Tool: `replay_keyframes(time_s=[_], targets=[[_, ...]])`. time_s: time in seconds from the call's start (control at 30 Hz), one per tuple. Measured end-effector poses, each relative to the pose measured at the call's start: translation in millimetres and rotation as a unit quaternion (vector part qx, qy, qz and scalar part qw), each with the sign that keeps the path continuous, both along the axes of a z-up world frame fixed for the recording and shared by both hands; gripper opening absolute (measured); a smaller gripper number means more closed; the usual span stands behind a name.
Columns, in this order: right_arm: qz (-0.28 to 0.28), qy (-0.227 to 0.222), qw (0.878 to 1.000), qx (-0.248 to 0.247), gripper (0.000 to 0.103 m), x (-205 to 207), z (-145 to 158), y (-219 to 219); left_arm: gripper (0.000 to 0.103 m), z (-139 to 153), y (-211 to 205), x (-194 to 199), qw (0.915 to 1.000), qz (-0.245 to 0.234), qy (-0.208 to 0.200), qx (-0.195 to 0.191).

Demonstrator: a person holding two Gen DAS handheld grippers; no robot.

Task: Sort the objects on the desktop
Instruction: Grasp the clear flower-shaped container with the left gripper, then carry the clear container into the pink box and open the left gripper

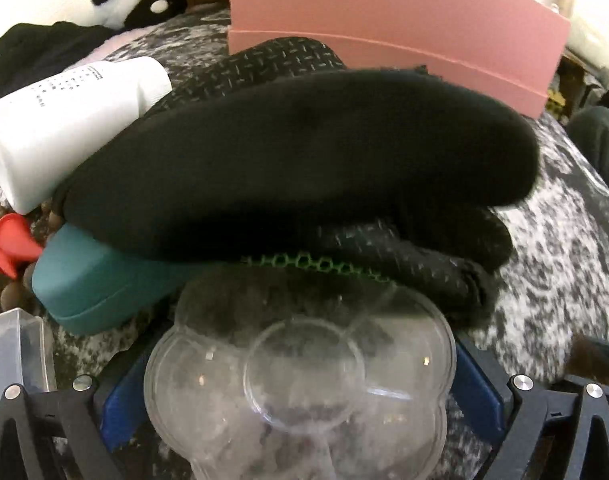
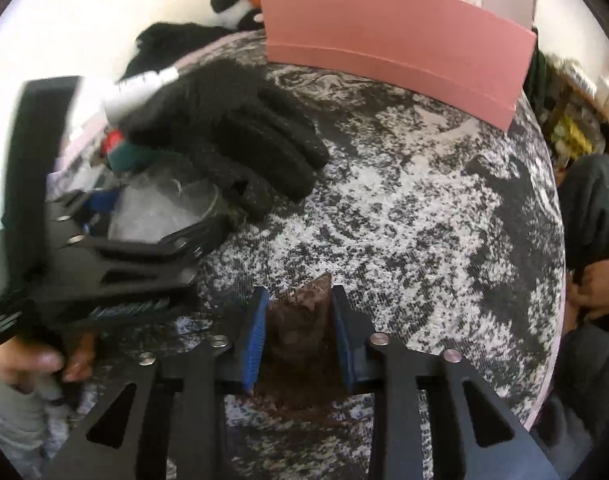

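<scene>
Hands hold both grippers pointed steeply down over a table covered in a black-and-white mottled cloth (image 2: pixel 404 184).

Right gripper (image 2: pixel 298 332): the two blue pads (image 2: pixel 255 340) stand close together and are clamped on a small brown lump (image 2: pixel 304 320), whose pointed tip sticks out just ahead of the fingertips. The lump fills the gap between the pads. Its exact nature cannot be told from the blurred view.

Left gripper (image 1: pixel 300 396): a clear plastic flower-shaped tray (image 1: pixel 300 384) sits between its blue pads (image 1: pixel 478 392). The tray spans the gap from one pad to the other and the pads appear to press on its sides. In the right wrist view this gripper lies to the left, tilted down, with the person's left hand (image 2: pixel 36 364) wrapped round its handle.

Directly ahead of the left gripper lie black gloves (image 1: pixel 288 168), stacked and touching the tray's far edge. A teal case (image 1: pixel 92 284) lies under the gloves, ahead and to the left. A white bottle (image 1: pixel 64 124) rests on its side further left. A pink box (image 1: pixel 404 36) stands beyond the gloves, well ahead of both grippers.
</scene>
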State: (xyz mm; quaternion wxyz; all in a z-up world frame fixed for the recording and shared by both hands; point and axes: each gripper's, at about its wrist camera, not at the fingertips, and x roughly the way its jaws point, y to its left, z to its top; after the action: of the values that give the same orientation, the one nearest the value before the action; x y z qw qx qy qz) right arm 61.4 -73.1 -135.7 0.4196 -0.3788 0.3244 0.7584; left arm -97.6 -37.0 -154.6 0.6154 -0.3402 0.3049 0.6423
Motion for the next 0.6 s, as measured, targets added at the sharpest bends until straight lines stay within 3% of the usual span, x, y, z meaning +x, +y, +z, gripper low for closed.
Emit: replay_keyframes(time_s=[0.07, 0.17, 0.43, 0.6], targets=[[-0.013, 0.023, 1.000, -0.009, 0.015, 9.0, 2.1, 2.2, 0.102, 1.4, -6.0, 1.7, 1.0000, 0.004, 0.004, 0.000], [-0.033, 0.052, 0.998, -0.010, 0.006, 20.9, 8.7, 3.7, 0.102, 4.5, -26.4, -0.4, 0.9998, 0.014, -0.009, -0.006], [-0.059, 0.122, 0.991, 0.002, 0.006, 40.2, 29.7, 3.1, 0.102, 20.4, -103.5, -6.4, 0.9989, 0.008, -0.042, -0.020], [-0.069, 0.154, 0.986, 0.002, 0.006, 49.0, 38.6, 2.9, 0.102, 52.6, -123.6, -7.0, 0.9992, -0.001, -0.037, 0.012]])
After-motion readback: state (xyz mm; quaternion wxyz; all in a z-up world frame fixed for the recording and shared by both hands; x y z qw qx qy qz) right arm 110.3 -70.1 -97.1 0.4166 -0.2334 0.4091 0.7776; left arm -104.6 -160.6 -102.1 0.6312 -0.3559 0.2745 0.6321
